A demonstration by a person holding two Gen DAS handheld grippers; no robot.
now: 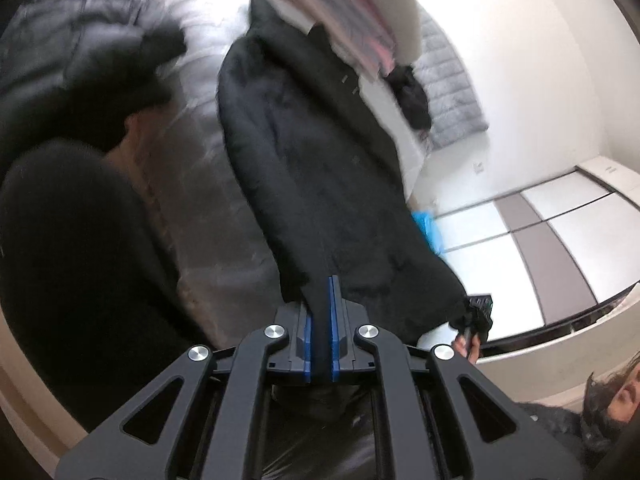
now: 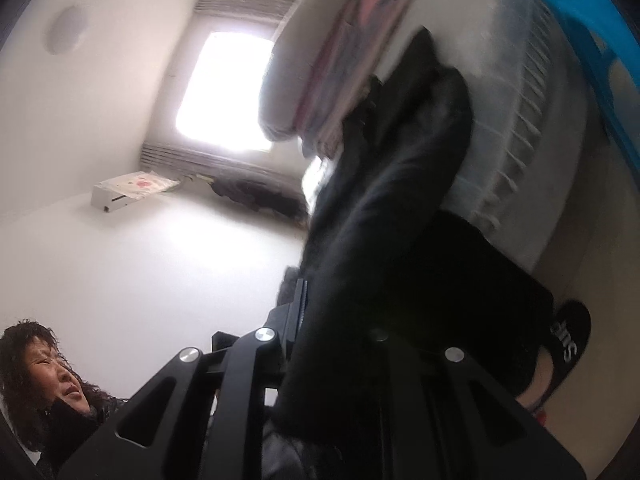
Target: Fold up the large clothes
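Both hems pinched: left hand-held gripper (image 1: 322,304) and right hand-held gripper (image 2: 320,320) clamp my black coat (image 1: 312,152); heavy, limp, hem edges hold best.

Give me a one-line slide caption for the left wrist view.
Left gripper clamps the hem of a long black coat laid across the bed, right gripper pinching its other corner.

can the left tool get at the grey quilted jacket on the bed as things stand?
Probably not yet. The left tool is shut on the black coat, which hangs stretched ahead of it, and the right tool holds the same coat. The grey quilted jacket lies beyond, off to one side; the coat must be let go first.
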